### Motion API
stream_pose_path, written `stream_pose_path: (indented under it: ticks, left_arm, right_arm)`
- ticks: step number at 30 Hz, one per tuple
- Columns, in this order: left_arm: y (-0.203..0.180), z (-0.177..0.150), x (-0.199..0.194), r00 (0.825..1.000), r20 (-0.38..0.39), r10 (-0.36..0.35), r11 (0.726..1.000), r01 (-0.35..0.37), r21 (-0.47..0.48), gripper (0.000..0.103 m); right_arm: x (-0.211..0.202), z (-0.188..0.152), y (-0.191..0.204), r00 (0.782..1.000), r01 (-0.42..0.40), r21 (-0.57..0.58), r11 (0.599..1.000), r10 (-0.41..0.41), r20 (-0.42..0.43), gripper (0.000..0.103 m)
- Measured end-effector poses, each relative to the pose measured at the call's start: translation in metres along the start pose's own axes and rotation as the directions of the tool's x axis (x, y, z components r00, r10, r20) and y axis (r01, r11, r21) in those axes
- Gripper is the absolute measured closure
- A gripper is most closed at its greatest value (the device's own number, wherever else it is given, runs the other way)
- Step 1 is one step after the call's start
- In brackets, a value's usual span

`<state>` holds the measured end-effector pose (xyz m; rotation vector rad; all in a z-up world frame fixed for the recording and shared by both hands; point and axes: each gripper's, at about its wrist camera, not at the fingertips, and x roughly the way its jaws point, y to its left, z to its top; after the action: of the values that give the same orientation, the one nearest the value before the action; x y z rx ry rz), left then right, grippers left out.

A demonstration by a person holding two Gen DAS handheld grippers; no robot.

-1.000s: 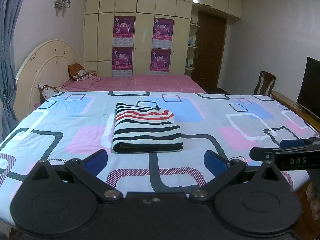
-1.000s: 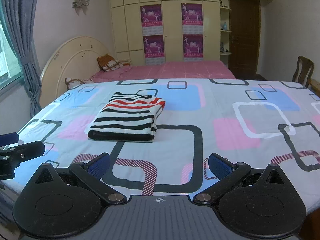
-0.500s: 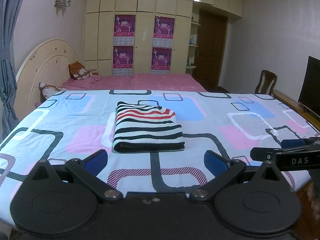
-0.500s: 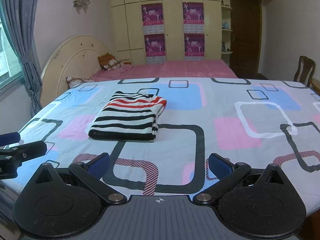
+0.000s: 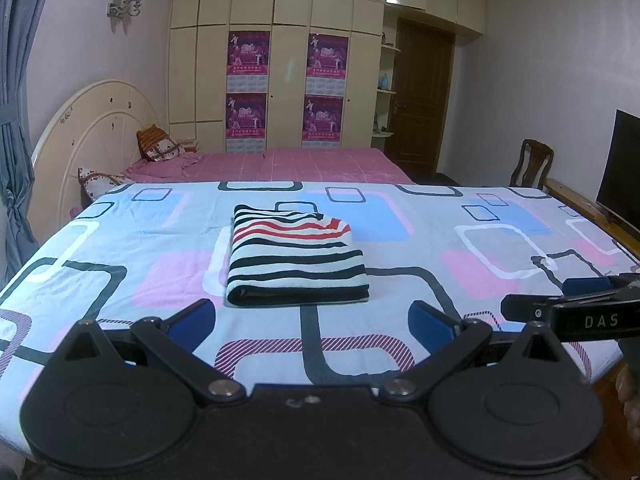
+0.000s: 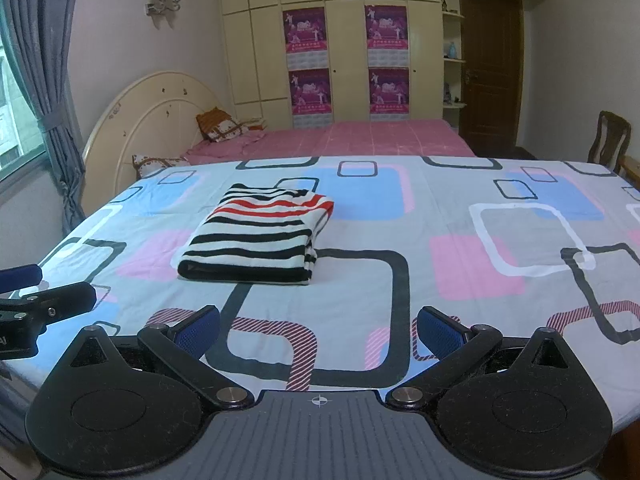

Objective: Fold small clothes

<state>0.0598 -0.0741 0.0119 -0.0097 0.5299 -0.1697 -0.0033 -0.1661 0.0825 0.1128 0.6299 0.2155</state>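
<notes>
From my left wrist camera I read "DAS" in pale capitals on the black body of the right gripper (image 5: 576,292) at the frame's right edge. The purple posters (image 5: 248,54) on the wardrobe doors (image 5: 288,88) carry print, but it is too small for me to read.

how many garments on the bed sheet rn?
1: a folded striped garment lying left of centre on the patterned bed sheet. Nothing visibly hidden; folds could conceal another piece.
</notes>
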Motion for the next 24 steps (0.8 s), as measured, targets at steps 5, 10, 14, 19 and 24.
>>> stream_pose_path:
  ticks: [5,10,14,19,24]
  left_arm:
    - [0.0003,0.0007,0.0007,1.0,0.0,0.0,1.0,0.0,0.002,0.0]
    - [-0.0004,0.0012,0.001,1.0,0.0,-0.001,1.0,0.001,0.006,0.0]
    - [-0.0001,0.0014,0.0009,1.0,0.0,0.0,1.0,0.0,0.006,0.0]
    - [-0.0013,0.0012,0.0009,1.0,0.001,0.001,1.0,-0.001,0.006,0.0]
    - [-0.001,0.0012,0.0011,1.0,0.0,0.0,1.0,0.0,0.006,0.0]
  right_arm:
    - [-0.0002,-0.0002,0.0004,1.0,0.0,0.002,1.0,0.0,0.002,0.0]
    - [-0.0005,-0.0004,0.0006,1.0,-0.001,0.001,1.0,0.001,0.003,0.0]
    - [-0.0013,-0.0008,0.0007,1.0,-0.002,0.001,1.0,0.002,0.004,0.0]
    - [-0.0021,-0.0012,0.0013,1.0,-0.006,-0.003,1.0,0.006,0.004,0.0]
    - [-0.0029,-0.0013,0.001,1.0,-0.006,-0.002,1.0,0.006,0.004,0.0]
